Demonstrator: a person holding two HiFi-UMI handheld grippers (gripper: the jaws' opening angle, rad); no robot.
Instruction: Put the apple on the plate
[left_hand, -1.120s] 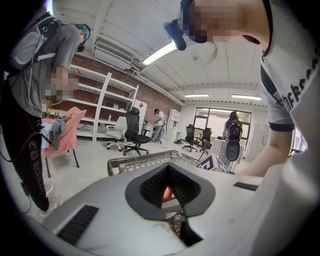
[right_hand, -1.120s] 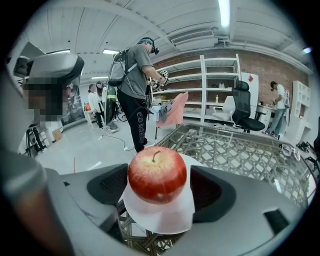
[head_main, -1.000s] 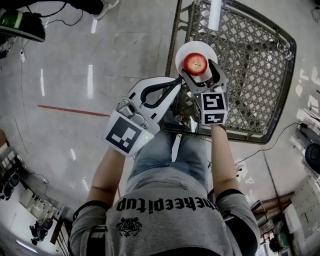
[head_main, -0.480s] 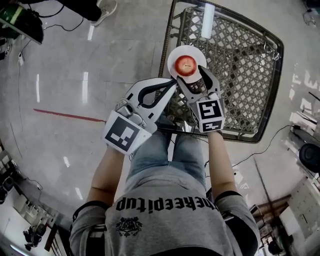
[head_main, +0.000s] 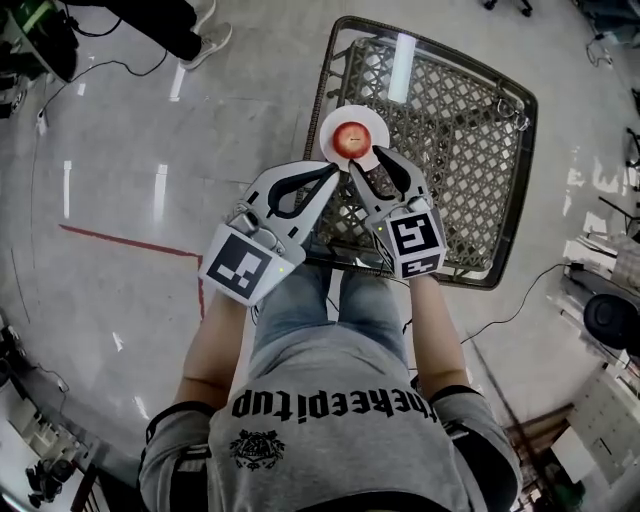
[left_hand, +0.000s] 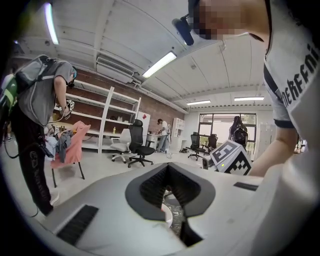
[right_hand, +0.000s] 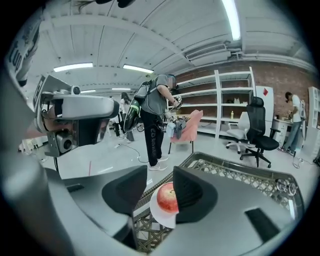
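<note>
A red apple (head_main: 352, 137) rests on a small white plate (head_main: 375, 122) at the near left edge of a lattice-topped metal table (head_main: 450, 130). My right gripper (head_main: 366, 162) hangs above and just short of the plate, its jaws closing with nothing between them. In the right gripper view the apple (right_hand: 167, 197) and plate (right_hand: 161, 221) show below, through the gap of the right gripper (right_hand: 160, 173). My left gripper (head_main: 335, 172) is beside it on the left, tips together and empty. The left gripper (left_hand: 167, 166) hides most of its own view.
The table's dark rim (head_main: 325, 90) runs just left of the plate. A person in black (right_hand: 152, 117) stands on the floor past the table's left side. A red floor line (head_main: 130, 243), a pink-draped chair (right_hand: 187, 127) and office chairs (right_hand: 257, 131) lie further off.
Both grippers have risen and drawn back from the plate. The right jaws, earlier wide around the apple, have narrowed. The apple stays on the plate.
</note>
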